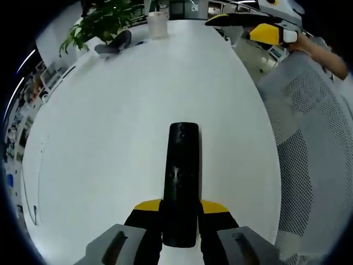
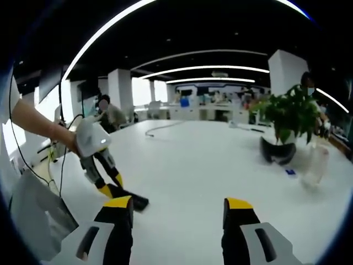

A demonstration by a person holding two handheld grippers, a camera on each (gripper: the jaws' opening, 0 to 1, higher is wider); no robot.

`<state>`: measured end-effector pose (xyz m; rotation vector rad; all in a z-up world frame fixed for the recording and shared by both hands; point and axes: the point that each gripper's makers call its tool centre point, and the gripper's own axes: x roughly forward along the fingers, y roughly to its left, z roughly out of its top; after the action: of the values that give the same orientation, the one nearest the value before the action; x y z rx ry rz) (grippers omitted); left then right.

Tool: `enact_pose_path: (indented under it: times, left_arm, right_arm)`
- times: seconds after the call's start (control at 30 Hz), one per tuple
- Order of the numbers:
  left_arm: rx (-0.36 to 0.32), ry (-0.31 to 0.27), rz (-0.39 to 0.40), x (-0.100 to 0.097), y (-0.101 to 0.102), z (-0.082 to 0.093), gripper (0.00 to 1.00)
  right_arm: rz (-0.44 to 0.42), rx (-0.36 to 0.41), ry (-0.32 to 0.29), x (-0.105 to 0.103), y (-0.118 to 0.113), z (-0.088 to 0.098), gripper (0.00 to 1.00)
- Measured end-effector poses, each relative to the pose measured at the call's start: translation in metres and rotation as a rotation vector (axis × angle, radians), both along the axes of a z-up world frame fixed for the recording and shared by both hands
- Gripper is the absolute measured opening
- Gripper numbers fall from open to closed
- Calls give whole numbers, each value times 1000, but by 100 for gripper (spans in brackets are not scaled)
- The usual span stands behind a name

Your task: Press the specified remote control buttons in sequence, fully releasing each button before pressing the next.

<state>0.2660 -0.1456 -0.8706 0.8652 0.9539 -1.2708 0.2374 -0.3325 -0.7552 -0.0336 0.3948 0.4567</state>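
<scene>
A long black remote (image 1: 182,176) points away from me over the white table (image 1: 110,138), and my left gripper (image 1: 180,208) is shut on its near end, yellow tips on either side. In the right gripper view the same remote (image 2: 132,201) lies low over the table under the left gripper (image 2: 110,185), which a hand holds from above. My right gripper (image 2: 179,205) is open with nothing between its yellow-tipped jaws, a short way to the right of the remote. It also appears at the far right (image 1: 267,32), held up off the table.
A potted plant (image 1: 102,22) and a clear cup (image 1: 157,25) stand at the table's far end; they appear again as the plant (image 2: 287,118) and cup (image 2: 314,165). A grey mesh chair (image 1: 314,138) sits along the table's right edge. A person sits in the office behind.
</scene>
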Motion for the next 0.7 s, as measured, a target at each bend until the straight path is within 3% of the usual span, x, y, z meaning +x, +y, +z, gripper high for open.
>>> enact_pose_path:
  times: [0.7]
  left_arm:
    - [-18,-1,5,-25,1,1,24]
  right_arm:
    - [18,-20,11,-2,3,-3,63]
